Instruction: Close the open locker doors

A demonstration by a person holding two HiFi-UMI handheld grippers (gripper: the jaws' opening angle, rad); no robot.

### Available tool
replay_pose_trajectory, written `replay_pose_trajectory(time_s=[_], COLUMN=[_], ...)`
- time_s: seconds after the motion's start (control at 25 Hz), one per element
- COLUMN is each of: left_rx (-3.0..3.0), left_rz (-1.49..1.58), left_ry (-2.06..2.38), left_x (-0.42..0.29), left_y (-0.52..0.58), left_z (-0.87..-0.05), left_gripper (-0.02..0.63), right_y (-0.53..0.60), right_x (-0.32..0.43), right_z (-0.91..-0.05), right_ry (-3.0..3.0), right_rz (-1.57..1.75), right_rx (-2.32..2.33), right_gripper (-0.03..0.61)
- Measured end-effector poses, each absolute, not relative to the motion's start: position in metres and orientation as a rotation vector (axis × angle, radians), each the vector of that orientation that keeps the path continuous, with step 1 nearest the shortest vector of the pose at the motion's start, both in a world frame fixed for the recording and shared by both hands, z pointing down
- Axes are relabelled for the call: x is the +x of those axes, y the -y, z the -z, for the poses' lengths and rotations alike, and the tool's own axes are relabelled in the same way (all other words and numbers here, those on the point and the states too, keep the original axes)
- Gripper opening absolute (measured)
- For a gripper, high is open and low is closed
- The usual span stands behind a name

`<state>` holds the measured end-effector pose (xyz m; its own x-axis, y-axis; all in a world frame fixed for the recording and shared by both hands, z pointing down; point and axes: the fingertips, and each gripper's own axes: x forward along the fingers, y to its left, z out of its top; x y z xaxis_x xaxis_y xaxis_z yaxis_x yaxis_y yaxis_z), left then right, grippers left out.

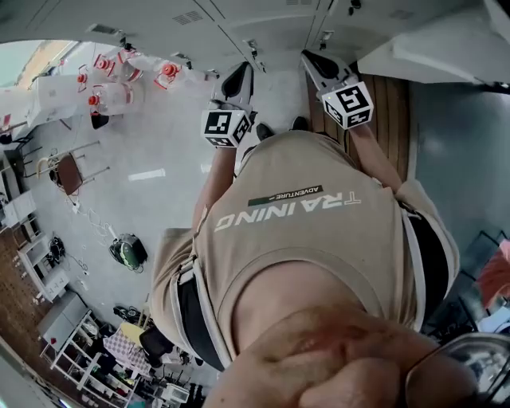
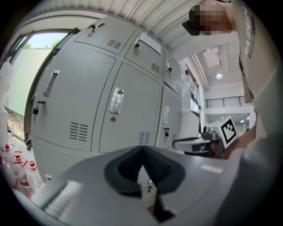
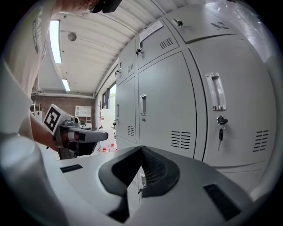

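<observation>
Two grippers face a bank of grey lockers (image 1: 263,24), each with its jaws pressed together on nothing. At the far left of the head view, red-capped bottles (image 1: 119,76) stand on the pale floor (image 1: 159,151) near a chair (image 1: 69,173). The left gripper (image 1: 239,80) is held up just beside the right gripper (image 1: 317,62), and each carries a black-and-white marker cube. Below them the person's beige shirt (image 1: 303,263) reads "TRAINING" in large pale letters, with "ADVENTURE" on a small dark strip, both upside down in this view. In the left gripper view the locker doors (image 2: 128,114) ahead lie flush, with handles and vent slots. The right gripper view shows more flush doors. A paper label (image 3: 150,30) is fixed to an upper one, its print too small to read. A key (image 3: 220,132) hangs from the lock of the rightmost door.
</observation>
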<state>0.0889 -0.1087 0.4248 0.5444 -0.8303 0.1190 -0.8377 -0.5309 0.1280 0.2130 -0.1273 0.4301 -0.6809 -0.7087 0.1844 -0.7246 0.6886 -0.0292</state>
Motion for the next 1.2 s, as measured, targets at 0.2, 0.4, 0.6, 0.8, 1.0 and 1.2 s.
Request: replay_pose_trajectory(time_s=[0.2, 0.4, 0.6, 0.8, 1.0, 1.2], left_rx=[2.580, 2.608, 2.628, 2.652, 2.654, 2.665], left_rz=[-0.061, -0.065, -0.065, -0.063, -0.059, -0.042], left_ry=[1.419, 1.373, 1.341, 1.278, 1.237, 1.210], left_x=[0.073, 0.068, 0.070, 0.072, 0.079, 0.085], left_y=[0.109, 0.107, 0.102, 0.102, 0.104, 0.109], left_z=[-0.429, -0.428, -0.428, -0.433, -0.433, -0.433], left_gripper=[-0.003, -0.003, -0.003, -0.003, -0.003, -0.003], right_y=[0.123, 0.122, 0.112, 0.111, 0.108, 0.113], right_x=[0.197, 0.186, 0.176, 0.170, 0.179, 0.183], right_z=[-0.428, -0.423, -0.420, -0.424, -0.418, -0.414], right_ry=[2.727, 2.758, 2.749, 2.739, 2.714, 2.707], right_rz=[-0.139, -0.184, -0.145, -0.151, -0.144, -0.140], right_rx=[1.185, 1.203, 1.185, 1.202, 1.237, 1.263], right_gripper=[0.014, 0.014, 0.014, 0.014, 0.014, 0.014])
